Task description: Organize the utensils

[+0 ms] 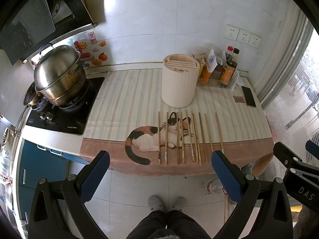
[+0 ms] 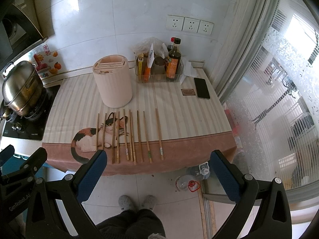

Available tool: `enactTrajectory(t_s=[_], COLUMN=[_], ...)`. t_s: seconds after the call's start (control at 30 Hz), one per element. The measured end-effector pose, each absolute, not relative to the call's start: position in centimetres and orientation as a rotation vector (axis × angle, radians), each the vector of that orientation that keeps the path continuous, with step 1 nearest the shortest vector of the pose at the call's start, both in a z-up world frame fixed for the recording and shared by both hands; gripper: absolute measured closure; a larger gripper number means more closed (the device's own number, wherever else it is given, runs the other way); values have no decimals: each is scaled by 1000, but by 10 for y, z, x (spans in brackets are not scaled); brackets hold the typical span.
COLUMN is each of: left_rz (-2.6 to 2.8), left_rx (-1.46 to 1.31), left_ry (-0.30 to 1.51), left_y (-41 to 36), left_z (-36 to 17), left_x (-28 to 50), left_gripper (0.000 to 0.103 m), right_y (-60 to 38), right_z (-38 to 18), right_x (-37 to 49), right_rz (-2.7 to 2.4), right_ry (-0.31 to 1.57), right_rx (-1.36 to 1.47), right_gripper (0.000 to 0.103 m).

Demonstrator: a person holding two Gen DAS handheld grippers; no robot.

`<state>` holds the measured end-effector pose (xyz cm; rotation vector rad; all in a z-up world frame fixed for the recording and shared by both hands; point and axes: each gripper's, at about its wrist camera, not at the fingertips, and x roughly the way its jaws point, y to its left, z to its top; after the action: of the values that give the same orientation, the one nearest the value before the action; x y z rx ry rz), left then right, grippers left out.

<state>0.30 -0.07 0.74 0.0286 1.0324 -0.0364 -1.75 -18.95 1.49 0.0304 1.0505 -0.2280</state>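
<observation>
The thin wooden chopsticks (image 1: 189, 137) lie in a row on the cat-print striped mat (image 1: 123, 99), just before the cream round slotted utensil holder (image 1: 179, 80). Left gripper (image 1: 159, 171) and right gripper (image 2: 158, 171) hang spread wide and empty short of the counter edge — best to pinch the lone outermost stick at mid-length. The holder's slots are hard to make out, and the sticks' near tips blur together.

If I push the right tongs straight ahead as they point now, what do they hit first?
Probably the near ends of the chopsticks on the cat-print mat; the right tongs are open and empty. Depth is unclear.
</observation>
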Motion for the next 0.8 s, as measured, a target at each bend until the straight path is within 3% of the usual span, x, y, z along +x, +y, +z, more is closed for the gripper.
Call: enactTrajectory(t_s=[0.8], left_rz=[-42], left_rx=[36], left_ry=[992], left_y=[0], left_z=[6], left_x=[26], left_gripper=[0], right_y=[-186], right_z=[14], right_x=[-11], right_rz=[-252], right_ry=[1044], right_rx=[53], right_gripper=[0])
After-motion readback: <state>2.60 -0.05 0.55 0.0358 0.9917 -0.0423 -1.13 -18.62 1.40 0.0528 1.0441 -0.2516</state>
